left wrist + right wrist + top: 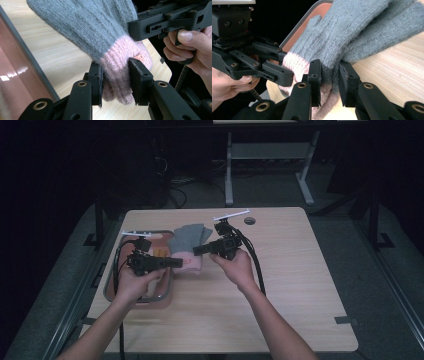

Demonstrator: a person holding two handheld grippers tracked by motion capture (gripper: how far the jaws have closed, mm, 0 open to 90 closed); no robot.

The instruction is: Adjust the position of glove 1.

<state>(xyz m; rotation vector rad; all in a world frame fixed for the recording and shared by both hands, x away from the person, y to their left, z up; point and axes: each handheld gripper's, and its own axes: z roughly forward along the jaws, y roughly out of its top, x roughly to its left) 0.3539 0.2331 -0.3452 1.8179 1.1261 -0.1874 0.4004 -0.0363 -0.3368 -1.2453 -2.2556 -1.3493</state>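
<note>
Pinching between both tools' jaws, glove [110,50]

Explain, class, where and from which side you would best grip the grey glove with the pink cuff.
Grip the glove at its pink cuff, probably from the open end with one jaw on each face. The cuff is thick, ribbed and bunches firmly, as the left gripper and right gripper show; the grey fingers hang limp.

A light wooden table [280,290] bears a grey-rimmed tray [111,290] with a reddish floor along its left edge. Something small and orange [159,252] lies in the tray. Beyond the table's far edge stands a white-legged frame [229,175].
</note>
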